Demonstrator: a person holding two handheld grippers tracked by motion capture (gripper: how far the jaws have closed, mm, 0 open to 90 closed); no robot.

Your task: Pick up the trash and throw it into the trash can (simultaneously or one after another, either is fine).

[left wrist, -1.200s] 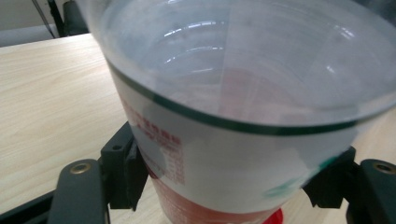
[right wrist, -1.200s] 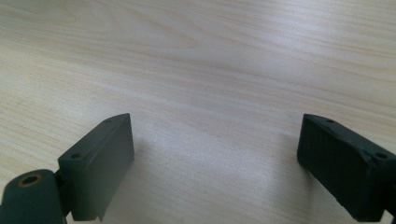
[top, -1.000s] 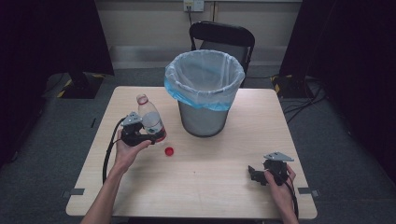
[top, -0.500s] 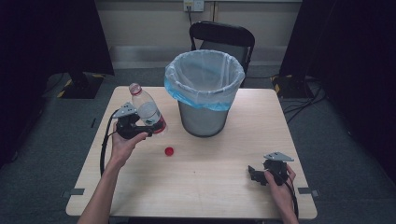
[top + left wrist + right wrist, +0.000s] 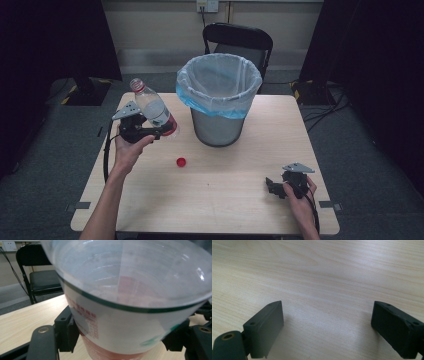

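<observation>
Your left gripper (image 5: pixel 159 131) is pinching the bottle (image 5: pixel 152 107) low on its body; in the left gripper view the black jaws press against the label on both sides. The bottle is off the table (image 5: pixel 150 205) now, lifted and swung up and to the left from where it stood a second ago. It tilts, open neck up and away from the bin (image 5: pixel 218 102), base toward it. No cap on the neck. The red cap (image 5: pixel 181 161) lies alone on the wood, just where it was, between your two hands.

Bottle sits left of the bin and near it, not yet over the rim. Liquid inside: cannot tell from these views.

Your right gripper (image 5: pixel 274 186) rests low at the near right corner, unmoved, jaws spread wide over bare wood with nothing between them.

Reading of it: lift is done, carry is in hand. Next you need to bring the bottle over the liner's edge before letting go. The tilt puts the base first, so watch it against the rim.
</observation>
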